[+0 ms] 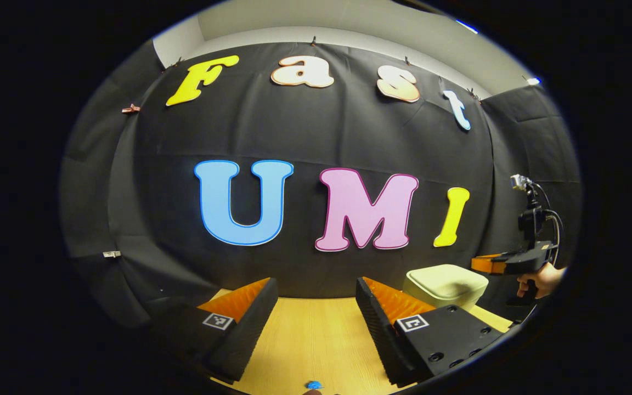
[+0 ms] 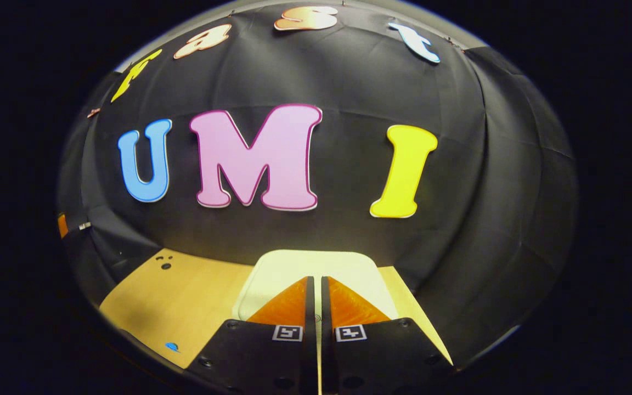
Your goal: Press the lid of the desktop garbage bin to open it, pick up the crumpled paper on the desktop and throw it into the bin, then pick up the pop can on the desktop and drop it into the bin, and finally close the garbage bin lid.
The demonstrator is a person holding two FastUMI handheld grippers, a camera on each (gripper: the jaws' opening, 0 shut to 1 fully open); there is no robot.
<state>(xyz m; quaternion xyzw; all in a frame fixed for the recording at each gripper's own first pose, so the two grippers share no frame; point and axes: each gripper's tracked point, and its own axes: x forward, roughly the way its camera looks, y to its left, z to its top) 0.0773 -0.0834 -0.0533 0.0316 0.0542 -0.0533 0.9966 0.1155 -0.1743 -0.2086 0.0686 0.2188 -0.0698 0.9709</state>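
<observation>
The cream desktop bin (image 1: 445, 285) stands on the wooden table at the right of the left gripper view, its lid down. My left gripper (image 1: 316, 282) hovers low over the table, open, with nothing between its fingers. A hand (image 1: 541, 281) holds my right gripper (image 1: 483, 264) just beyond the bin's right side, at about lid height. In the right gripper view, the bin's lid (image 2: 294, 269) lies directly under and ahead of my right gripper (image 2: 316, 281), which is shut with only a thin slit between its fingers and nothing in it. Whether it touches the lid I cannot tell.
The wooden table (image 1: 310, 329) runs back to the black cloth wall close behind the bin. A small blue mark (image 2: 171, 346) sits near the table's front edge, also in the left gripper view as the blue mark (image 1: 314, 384). Small dark holes (image 2: 165, 262) dot the table's far left.
</observation>
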